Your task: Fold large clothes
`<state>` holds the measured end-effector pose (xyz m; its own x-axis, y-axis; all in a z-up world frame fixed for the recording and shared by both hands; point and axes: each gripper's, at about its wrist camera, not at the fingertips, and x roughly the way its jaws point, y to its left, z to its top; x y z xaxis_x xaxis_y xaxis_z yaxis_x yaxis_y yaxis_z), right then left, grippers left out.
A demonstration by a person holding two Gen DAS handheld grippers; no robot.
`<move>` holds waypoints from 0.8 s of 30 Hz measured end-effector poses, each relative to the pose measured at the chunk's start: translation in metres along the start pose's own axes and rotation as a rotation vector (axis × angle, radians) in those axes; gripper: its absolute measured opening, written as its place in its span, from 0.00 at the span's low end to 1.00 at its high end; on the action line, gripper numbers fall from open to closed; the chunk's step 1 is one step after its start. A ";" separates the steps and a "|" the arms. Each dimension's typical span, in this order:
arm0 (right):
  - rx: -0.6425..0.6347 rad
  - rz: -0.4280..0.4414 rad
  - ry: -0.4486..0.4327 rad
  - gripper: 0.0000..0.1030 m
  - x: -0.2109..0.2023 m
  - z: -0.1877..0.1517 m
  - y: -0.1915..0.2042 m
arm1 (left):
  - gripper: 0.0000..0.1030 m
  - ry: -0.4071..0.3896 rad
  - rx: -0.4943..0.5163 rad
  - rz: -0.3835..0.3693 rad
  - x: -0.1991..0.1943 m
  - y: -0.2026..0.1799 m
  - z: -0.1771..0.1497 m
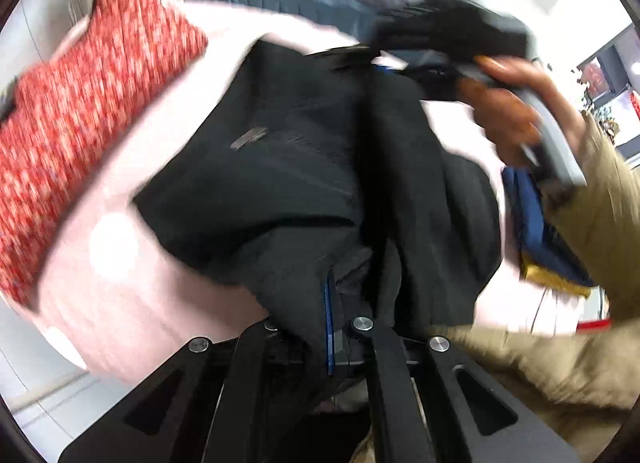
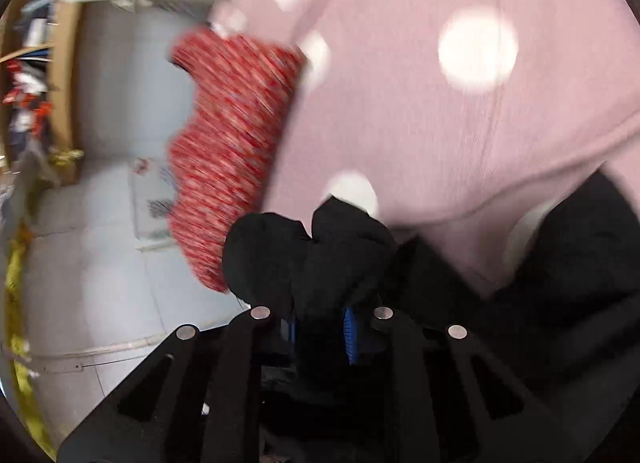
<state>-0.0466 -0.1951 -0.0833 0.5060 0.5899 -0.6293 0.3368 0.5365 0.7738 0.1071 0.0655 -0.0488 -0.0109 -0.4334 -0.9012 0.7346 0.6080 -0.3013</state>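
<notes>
A large black garment (image 1: 304, 167) lies bunched on a pink sheet with white dots (image 1: 120, 287). My left gripper (image 1: 336, 327) is shut on a fold of the black garment at its near edge. My right gripper (image 2: 320, 323) is shut on another bunch of the same black garment (image 2: 320, 247), which hangs over its fingers. In the left wrist view the right gripper's body (image 1: 452, 31) shows at the far side of the garment, held by a hand (image 1: 512, 111). Both views are blurred by motion.
A red and white knitted garment (image 1: 80, 119) lies on the pink sheet at the left, and it also shows in the right wrist view (image 2: 232, 151). A folded blue and yellow cloth (image 1: 540, 247) sits at the right. Grey tiled floor (image 2: 100, 263) and shelves (image 2: 36, 83) lie beyond.
</notes>
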 end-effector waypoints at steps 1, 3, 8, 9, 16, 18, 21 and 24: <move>-0.042 0.001 -0.063 0.16 -0.032 -0.002 0.011 | 0.04 -0.035 0.013 0.003 -0.010 -0.005 0.011; -0.110 0.019 -0.205 0.16 -0.094 -0.012 0.036 | 0.04 -0.119 0.069 0.019 -0.033 -0.019 0.035; -0.248 0.101 -0.557 0.15 -0.247 -0.055 0.090 | 0.04 -0.412 0.221 0.042 -0.123 -0.064 0.099; -0.268 0.105 -0.598 0.15 -0.265 -0.064 0.098 | 0.04 -0.469 0.244 0.038 -0.142 -0.073 0.108; -0.413 0.121 -0.833 0.14 -0.356 -0.160 0.140 | 0.05 -0.734 0.405 -0.007 -0.234 -0.128 0.094; -0.452 0.129 -0.884 0.13 -0.366 -0.190 0.145 | 0.05 -0.752 0.439 -0.016 -0.246 -0.140 0.083; -0.474 0.200 -0.946 0.12 -0.386 -0.228 0.154 | 0.05 -0.796 0.466 -0.057 -0.266 -0.155 0.067; -0.534 0.227 -0.987 0.12 -0.407 -0.250 0.177 | 0.05 -0.805 0.454 -0.104 -0.286 -0.165 0.066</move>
<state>-0.3916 -0.1894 0.2914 0.9942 0.1015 0.0356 -0.1031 0.8053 0.5838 0.0337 0.0454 0.2792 0.2577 -0.9052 -0.3379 0.9533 0.2953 -0.0641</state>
